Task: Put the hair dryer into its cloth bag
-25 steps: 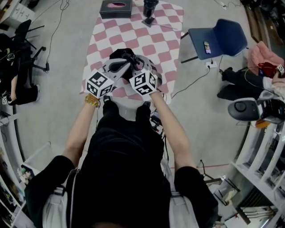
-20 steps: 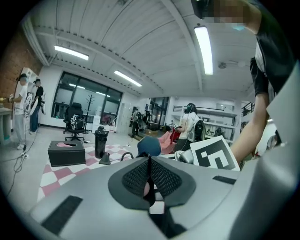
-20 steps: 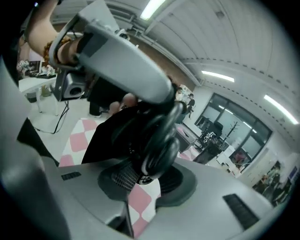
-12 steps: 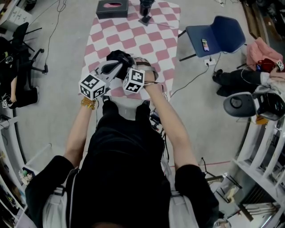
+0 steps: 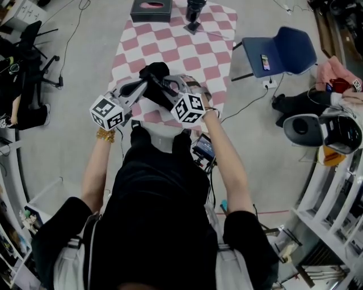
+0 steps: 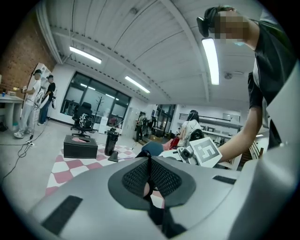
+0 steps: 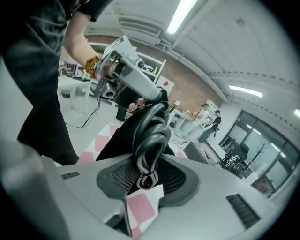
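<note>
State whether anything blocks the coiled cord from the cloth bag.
Nothing visible. The coiled cord sits between the right tool's jaws, which have just been opening, against the cloth bag that the left tool pinches.

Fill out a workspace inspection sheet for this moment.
Surface: table under a pink-and-white checked cloth.
Job's things: black cloth bag at the near edge; coiled black cord by it; hair dryer body not made out.
Clutter: black tissue box and black flask at the far edge.
Grippers: left gripper shut on the bag's edge; right gripper jaws have just been opening, cord between them.
Cables: floor cable runs toward the chair.
Surroundings: blue chair with a phone on it; people standing far off.
</note>
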`<state>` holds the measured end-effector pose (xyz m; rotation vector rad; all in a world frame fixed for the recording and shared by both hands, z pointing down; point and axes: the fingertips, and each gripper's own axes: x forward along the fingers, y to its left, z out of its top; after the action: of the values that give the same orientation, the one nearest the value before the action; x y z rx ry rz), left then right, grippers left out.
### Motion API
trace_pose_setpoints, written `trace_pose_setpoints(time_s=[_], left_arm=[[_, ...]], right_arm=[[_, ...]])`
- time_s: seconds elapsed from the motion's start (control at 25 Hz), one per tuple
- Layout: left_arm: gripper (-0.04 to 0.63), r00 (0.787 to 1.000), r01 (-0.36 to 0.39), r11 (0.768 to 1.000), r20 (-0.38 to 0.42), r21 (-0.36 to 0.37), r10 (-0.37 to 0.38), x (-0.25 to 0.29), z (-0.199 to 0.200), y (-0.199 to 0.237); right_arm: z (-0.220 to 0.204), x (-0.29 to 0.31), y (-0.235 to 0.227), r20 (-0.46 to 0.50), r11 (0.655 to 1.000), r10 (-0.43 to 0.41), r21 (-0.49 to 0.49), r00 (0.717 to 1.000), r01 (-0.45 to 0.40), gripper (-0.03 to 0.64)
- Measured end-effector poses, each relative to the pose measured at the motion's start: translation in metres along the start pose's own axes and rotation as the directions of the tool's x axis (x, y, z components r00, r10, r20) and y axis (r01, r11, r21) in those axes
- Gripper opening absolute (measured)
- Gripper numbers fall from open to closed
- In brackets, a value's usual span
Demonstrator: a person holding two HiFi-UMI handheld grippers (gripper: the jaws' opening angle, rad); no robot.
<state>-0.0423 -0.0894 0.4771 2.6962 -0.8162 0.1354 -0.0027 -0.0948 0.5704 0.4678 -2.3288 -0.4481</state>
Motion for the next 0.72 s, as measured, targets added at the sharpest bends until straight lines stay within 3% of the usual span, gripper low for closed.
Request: trace_pose_setpoints(time_s=[0.16, 0.4, 0.6, 0.72], left_arm=[[0.021, 1.000, 0.021, 1.000, 0.011, -0.010, -0.021, -0.003, 0.004, -0.002], [0.021, 0.993, 0.085, 0.991, -0.096, 0.101, -0.076, 0.002, -0.009, -0.016], [0.021, 1.000, 0.011, 1.000, 0.011, -0.017, -0.011, -0.015, 0.000, 0.007], [0.021, 1.000, -0.006, 1.000, 0.022, -0.013, 0.006, -0.021, 0.006, 0.011]], right_arm=[[0.018, -0.004, -0.004, 0.091, 0.994, 0.019, 0.101, 0.996, -0.028, 0.129], [0.017, 0.027, 0.013, -0.016, 0.979, 0.153, 0.141, 0.988, -0.149, 0.120], [0.026, 0.022, 0.006, 0.005, 0.983, 0.144, 0.112, 0.990, -0.143, 0.126], [0.025, 0.006, -0.003, 0.077, 0.972, 0.128, 0.187, 0.989, -0.140, 0.201]])
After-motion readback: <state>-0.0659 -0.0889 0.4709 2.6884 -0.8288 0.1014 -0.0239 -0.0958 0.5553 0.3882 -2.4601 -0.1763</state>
